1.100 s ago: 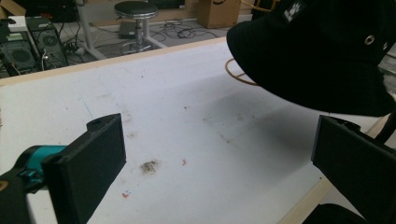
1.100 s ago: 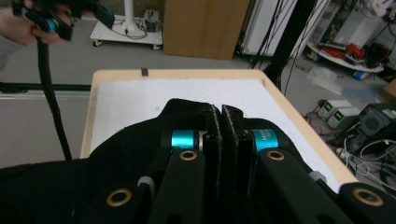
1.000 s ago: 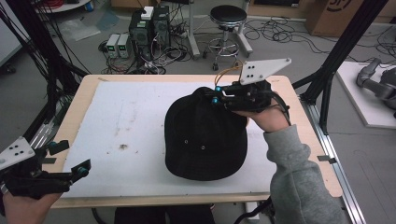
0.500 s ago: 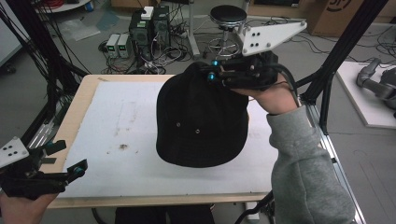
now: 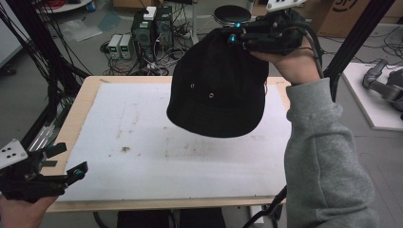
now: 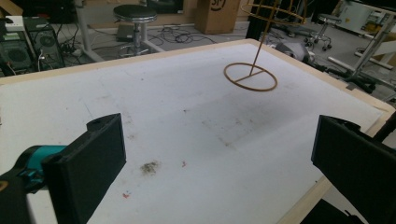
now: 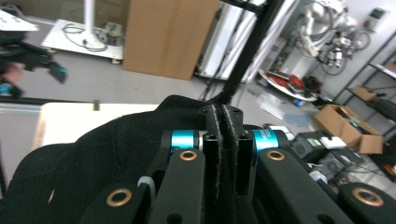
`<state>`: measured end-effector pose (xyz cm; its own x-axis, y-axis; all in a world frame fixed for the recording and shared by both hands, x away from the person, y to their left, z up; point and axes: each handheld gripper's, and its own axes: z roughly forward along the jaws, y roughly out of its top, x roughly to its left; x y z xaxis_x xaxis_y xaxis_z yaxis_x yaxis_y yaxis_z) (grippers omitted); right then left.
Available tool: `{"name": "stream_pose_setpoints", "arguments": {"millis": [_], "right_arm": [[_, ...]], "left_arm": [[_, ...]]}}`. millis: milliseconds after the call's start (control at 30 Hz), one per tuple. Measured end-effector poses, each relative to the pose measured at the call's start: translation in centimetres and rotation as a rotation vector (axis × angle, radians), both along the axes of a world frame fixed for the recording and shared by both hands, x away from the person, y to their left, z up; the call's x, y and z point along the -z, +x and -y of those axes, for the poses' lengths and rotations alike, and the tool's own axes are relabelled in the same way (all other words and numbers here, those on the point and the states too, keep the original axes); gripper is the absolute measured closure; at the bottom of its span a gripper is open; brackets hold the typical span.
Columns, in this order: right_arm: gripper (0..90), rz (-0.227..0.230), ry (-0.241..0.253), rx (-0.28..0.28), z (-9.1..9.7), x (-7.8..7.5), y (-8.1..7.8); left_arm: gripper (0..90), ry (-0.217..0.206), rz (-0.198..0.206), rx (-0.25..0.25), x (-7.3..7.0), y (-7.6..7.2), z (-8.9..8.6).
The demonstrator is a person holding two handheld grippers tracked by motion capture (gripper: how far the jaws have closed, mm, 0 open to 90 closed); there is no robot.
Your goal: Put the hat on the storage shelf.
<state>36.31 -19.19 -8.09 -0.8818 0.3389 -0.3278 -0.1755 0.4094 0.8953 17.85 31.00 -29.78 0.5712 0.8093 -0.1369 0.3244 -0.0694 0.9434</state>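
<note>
Black hat (image 5: 216,90) hangs in the air above the worktop (image 5: 142,142), pinched by a thin fold of fabric in the clamped right hand-held gripper (image 5: 237,38); that small bite may slip and drop it; the left hand-held gripper (image 5: 59,166) waits open, too far off to catch it.

Right tongs (image 5: 237,38) clamped, aloft — left tongs (image 5: 66,161) agape

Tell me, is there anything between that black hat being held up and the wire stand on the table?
Nothing visible is in the way. The right gripper is shut on the black hat, holding it above the table. In the left gripper view the white surface leading to the wire stand is bare. The left gripper waits open at the near corner.
</note>
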Motion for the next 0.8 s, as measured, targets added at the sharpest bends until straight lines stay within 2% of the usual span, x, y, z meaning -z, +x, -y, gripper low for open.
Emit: {"name": "stream_pose_setpoints", "arguments": {"millis": [133, 167, 200, 233, 400, 433, 467, 533, 600, 667, 800], "right_arm": [[87.5, -0.010, -0.001, 0.039, 1.2, 0.2, 2.1], [87.5, 0.004, 0.002, 0.042, 1.5, 0.3, 2.7], [87.5, -0.010, 0.003, 0.048, 1.7, 0.4, 3.0], [87.5, -0.001, 0.008, 0.052, 2.1, 0.5, 3.6], [87.4, -0.021, 0.016, 0.079, 3.5, 1.5, 5.8], [87.4, -0.041, 0.016, 0.087, 3.8, 1.9, 6.2], [87.4, -0.034, 0.018, 0.088, 4.0, 2.1, 6.6], [87.4, -0.047, 0.018, 0.099, 4.5, 2.8, 7.4], [87.4, -0.077, 0.017, 0.117, 5.3, 3.8, 8.1], [87.4, -0.081, 0.018, 0.128, 5.9, 4.5, 8.9], [87.3, -0.124, 0.025, 0.145, 7.2, 6.2, 10.1]], "left_arm": [[3.3, -0.001, -0.008, 0.002, 0.1, 0.2, 0.0], [3.3, -0.002, -0.009, 0.001, 0.2, 0.2, 0.1], [3.3, 0.003, -0.012, 0.001, 0.2, 0.3, 0.2], [3.3, 0.005, -0.013, 0.003, 0.2, 0.3, 0.3], [3.3, 0.005, -0.026, 0.014, 0.6, 0.9, 0.8], [3.3, 0.005, -0.029, 0.015, 0.6, 1.0, 0.8], [3.3, 0.005, -0.032, 0.017, 0.7, 1.1, 0.9], [3.3, 0.005, -0.033, 0.018, 0.8, 1.3, 0.9], [3.3, 0.010, -0.036, 0.015, 0.8, 1.4, 0.9], [3.3, 0.011, -0.045, 0.014, 1.0, 1.6, 1.0], [3.3, 0.017, -0.058, 0.012, 1.3, 2.0, 1.2]]}}
